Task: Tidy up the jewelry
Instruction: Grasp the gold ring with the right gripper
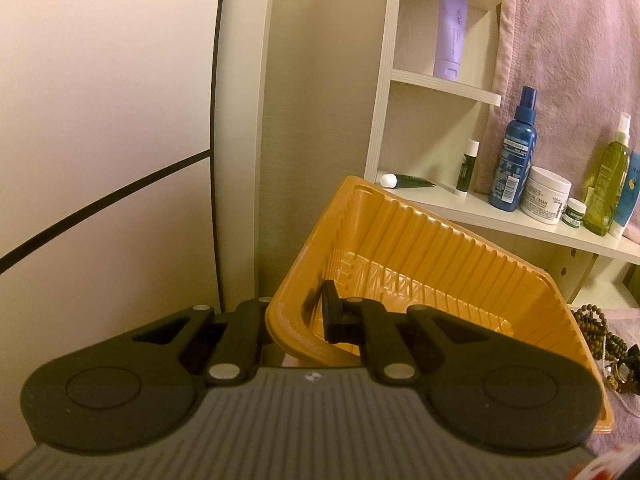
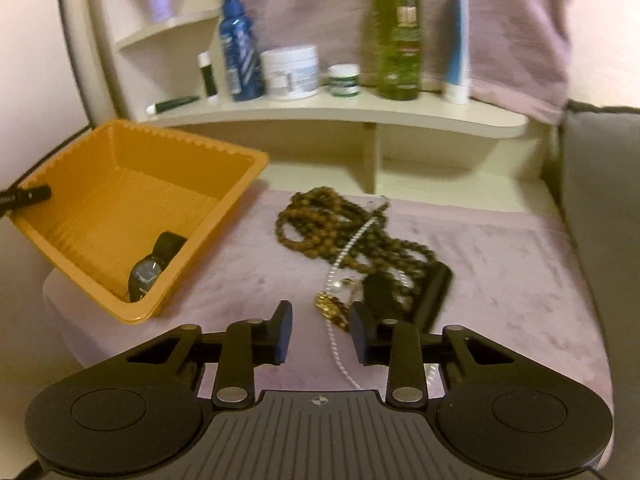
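Observation:
My left gripper (image 1: 298,314) is shut on the near wall of the orange plastic tray (image 1: 420,240) and holds it tilted, one finger inside and the other outside. In the right wrist view the tray (image 2: 120,184) leans on the mauve cloth with a dark-faced wristwatch (image 2: 146,276) in its low corner. To its right lies a heap of brown bead strands (image 2: 320,224), also a white pearl strand (image 2: 334,344), a gold piece (image 2: 328,304) and a black strap (image 2: 434,292). My right gripper (image 2: 320,328) is open low over the cloth, with the pearl strand between its fingers, untouched.
A cream shelf unit (image 2: 360,114) behind the cloth carries a blue spray bottle (image 2: 240,48), a white cream jar (image 2: 290,72), a small jar (image 2: 343,80), a green bottle (image 2: 396,36) and a purple tube (image 1: 452,36). A grey cushion (image 2: 600,200) borders the right side.

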A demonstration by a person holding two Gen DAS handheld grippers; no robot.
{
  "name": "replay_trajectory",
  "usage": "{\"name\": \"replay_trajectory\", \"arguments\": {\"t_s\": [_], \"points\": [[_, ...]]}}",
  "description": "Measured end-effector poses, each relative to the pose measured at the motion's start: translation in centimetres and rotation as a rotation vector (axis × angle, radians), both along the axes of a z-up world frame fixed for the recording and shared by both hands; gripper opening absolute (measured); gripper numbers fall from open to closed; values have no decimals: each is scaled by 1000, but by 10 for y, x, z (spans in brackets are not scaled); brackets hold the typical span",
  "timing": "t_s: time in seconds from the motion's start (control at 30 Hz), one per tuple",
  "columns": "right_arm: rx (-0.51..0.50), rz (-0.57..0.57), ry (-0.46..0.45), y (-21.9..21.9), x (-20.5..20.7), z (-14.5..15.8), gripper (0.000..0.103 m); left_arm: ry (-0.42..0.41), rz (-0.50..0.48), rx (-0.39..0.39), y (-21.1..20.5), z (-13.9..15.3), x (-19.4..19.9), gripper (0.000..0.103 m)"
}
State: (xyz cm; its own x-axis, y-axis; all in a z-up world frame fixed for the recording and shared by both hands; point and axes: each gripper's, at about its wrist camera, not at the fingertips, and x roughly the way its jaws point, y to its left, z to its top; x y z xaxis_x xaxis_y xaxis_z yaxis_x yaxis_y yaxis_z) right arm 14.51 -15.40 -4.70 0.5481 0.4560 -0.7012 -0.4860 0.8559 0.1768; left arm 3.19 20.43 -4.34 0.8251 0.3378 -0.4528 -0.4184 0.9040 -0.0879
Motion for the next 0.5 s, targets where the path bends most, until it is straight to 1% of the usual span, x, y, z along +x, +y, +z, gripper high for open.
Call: {"name": "replay_trajectory", "arguments": {"t_s": [0.27, 0.33, 0.47, 0.5], "points": [[-110, 36, -29, 24, 17, -24, 27, 2, 1, -4, 1, 0, 0, 10], [-132, 47, -36, 27, 19, -29, 24, 3, 2, -3, 1, 0, 1, 10], [-178, 71, -78, 32, 18, -32, 21, 2, 3, -5, 0, 0, 1, 10], [-189, 73, -87, 33, 18, -32, 18, 2, 3, -5, 1, 0, 1, 10]]}}
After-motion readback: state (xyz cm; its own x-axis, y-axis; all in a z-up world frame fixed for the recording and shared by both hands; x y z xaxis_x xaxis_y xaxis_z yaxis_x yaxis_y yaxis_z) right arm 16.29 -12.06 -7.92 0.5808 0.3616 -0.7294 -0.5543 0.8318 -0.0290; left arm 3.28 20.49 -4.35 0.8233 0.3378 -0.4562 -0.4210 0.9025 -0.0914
